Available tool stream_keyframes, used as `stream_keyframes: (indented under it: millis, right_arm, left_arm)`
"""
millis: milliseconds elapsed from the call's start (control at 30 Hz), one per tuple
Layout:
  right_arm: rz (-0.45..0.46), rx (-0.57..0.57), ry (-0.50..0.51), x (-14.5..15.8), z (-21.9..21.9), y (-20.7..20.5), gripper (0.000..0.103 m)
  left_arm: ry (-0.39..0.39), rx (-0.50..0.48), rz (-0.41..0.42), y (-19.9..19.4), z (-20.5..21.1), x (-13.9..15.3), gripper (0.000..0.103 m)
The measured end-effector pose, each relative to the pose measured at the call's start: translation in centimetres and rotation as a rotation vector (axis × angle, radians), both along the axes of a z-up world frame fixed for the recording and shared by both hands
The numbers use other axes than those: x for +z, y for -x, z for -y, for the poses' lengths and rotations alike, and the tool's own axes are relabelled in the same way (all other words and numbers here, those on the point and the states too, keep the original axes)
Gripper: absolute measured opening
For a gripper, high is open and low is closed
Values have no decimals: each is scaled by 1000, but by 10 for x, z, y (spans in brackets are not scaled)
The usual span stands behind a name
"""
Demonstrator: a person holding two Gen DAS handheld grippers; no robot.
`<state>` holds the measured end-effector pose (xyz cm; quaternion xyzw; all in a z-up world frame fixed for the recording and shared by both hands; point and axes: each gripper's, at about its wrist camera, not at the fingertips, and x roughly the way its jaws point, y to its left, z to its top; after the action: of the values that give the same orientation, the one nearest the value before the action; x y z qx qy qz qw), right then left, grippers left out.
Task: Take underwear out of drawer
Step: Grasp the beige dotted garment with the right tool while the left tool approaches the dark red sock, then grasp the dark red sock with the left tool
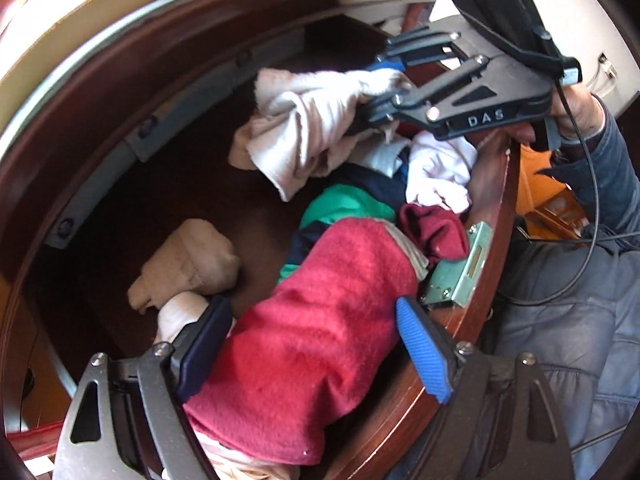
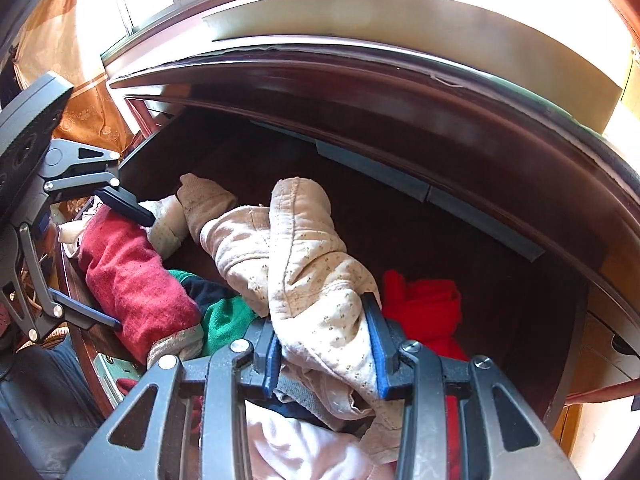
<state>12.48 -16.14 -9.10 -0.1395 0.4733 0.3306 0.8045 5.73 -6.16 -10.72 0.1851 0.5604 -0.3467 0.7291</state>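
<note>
- Your right hand-held gripper (image 2: 326,344) is clamping the beige dotted cotton underwear (image 2: 304,248), lifting it above the dark wooden drawer (image 2: 460,128).
- Your left hand-held gripper (image 1: 316,344) is standing apart, straddling the red fleece bundle (image 1: 312,320), ready to pinch it.

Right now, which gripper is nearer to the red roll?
Left. The left gripper straddles the red roll; the right gripper is farther, gripping beige underwear.

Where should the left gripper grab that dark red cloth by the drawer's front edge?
Grip the dark red cloth across its thick rolled middle, coming from above. It lies as a long bundle, and the left gripper already straddles it with jaws apart on either side.
</note>
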Motion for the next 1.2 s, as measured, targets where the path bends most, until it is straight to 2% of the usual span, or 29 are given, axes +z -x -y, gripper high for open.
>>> stream_keyframes:
  millis: [100,300,333,433,500,667,867,967,1067,1200]
  right_arm:
    - [-7,-3,-7,0,2,-1,38]
    - [-16,-9,-24,1,6,-4,38]
    - [-16,-10,-25,1,6,-4,38]
    - [-20,-11,-30,1,7,-4,38]
    - [-25,-13,-34,1,8,-5,38]
    - [-29,-20,-46,3,13,-8,38]
    - [-19,-21,-47,5,14,-7,38]
    - [-19,-19,-50,5,15,-6,38]
    - [-14,-15,-56,6,15,-4,38]
    - [3,-19,-71,8,19,-1,38]
  left_arm:
    - [-5,-60,-72,-5,5,-6,84]
    - [-11,-71,-163,-16,11,-23,82]
    - [3,-59,-178,-19,12,-26,81]
    - [2,-47,-187,-19,13,-31,67]
    - [11,-35,-170,-17,12,-31,57]
    - [68,29,-117,-3,-3,-28,46]
    - [142,126,-33,5,-23,-22,42]
    - [152,165,18,10,-32,-15,42]
    - [176,213,65,4,-26,-9,41]
    - [259,282,94,3,-34,-3,39]
